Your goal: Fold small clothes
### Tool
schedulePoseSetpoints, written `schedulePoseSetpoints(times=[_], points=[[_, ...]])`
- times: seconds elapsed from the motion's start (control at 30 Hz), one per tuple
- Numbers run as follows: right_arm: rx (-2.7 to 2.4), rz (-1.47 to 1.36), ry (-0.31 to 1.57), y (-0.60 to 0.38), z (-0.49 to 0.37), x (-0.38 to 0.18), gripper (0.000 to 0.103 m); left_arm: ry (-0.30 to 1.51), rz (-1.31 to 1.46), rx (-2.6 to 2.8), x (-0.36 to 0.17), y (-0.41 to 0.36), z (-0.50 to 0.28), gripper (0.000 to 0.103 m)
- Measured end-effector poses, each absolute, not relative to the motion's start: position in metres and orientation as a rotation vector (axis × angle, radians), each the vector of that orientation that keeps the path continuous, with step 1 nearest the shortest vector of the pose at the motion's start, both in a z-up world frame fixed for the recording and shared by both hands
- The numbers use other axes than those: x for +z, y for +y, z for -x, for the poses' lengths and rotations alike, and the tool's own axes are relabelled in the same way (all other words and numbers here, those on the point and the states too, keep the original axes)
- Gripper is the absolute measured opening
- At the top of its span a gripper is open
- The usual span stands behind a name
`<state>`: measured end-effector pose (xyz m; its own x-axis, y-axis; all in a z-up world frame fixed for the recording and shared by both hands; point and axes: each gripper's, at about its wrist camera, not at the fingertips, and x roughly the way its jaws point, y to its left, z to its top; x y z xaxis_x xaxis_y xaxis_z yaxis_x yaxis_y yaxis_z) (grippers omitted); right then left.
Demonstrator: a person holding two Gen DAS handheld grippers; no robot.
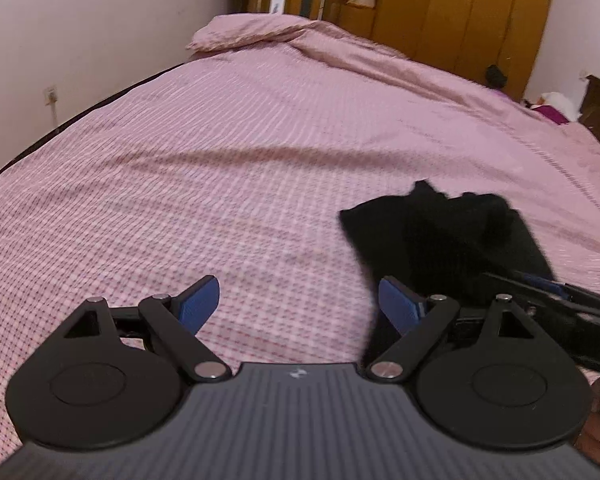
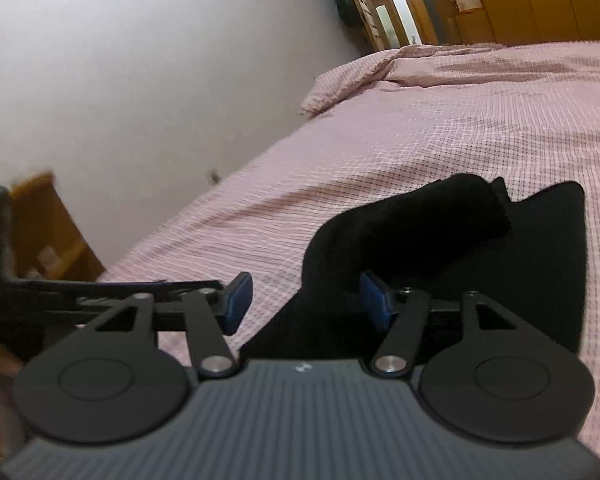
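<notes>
A bed (image 1: 228,152) spread with a pink checked cover fills nearly all of both wrist views. A rumpled quilt (image 1: 300,36) of the same cloth lies heaped along its far edge, toward twelve o'clock in the left view. Behind it stands a wooden wardrobe (image 1: 460,12), at one o'clock, and a plain pale wall (image 1: 80,20) runs along the bed at ten o'clock.

The black garment (image 1: 448,236) lies on the cover at about three o'clock from the middle of the left view, partly doubled over itself, with a bunched fold on top. In the right view the same cloth (image 2: 540,248) spreads flat at four o'clock, the raised fold humped over it toward the middle.

The left gripper (image 1: 300,304) hangs low over bare cover with its blue pads set wide apart and nothing between them; the garment's near edge shows just behind its right finger (image 1: 400,304), and whether the two touch cannot be told.

The right gripper (image 2: 304,300) stands partly open. Black cloth lies in the gap and against the right pad (image 2: 374,300), while the left pad (image 2: 236,300) is clear of it over pink cover, so nothing is pinched. The left gripper's dark linkage crosses this view at nine o'clock.
</notes>
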<state>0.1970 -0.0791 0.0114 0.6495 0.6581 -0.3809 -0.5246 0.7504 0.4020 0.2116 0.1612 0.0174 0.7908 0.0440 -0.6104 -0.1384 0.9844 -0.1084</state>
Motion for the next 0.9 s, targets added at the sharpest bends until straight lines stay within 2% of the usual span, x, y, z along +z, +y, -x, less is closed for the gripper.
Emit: schedulePoseSetpoints(times=[0.27, 0.6, 0.67, 0.73, 0.83, 0.9], points=[[0.557, -0.285, 0.474, -0.135, -0.186, 0.029, 0.062, 0.601, 0.168, -0.069, 0.034, 0.123, -0.198, 0.090], [0.364, -0.238, 0.530, -0.154, -0.181, -0.007, 0.062, 0.614, 0.052, -0.135, 0.017, 0.070, -0.214, 0.091], [0.365, -0.248, 0.536, -0.154, -0.180, -0.012, 0.063, 0.608, 0.015, -0.083, 0.006, 0.068, -0.224, 0.083], [0.373, -0.251, 0.538, -0.153, -0.177, -0.014, 0.063, 0.588, 0.025, -0.030, 0.001, 0.076, -0.227, 0.040], [0.389, -0.233, 0.532, -0.152, -0.177, -0.016, 0.062, 0.584, 0.167, 0.017, -0.002, 0.103, -0.223, 0.028], [0.404, -0.233, 0.536, -0.152, -0.178, -0.020, 0.062, 0.606, 0.166, 0.059, -0.007, 0.112, -0.223, 0.028]])
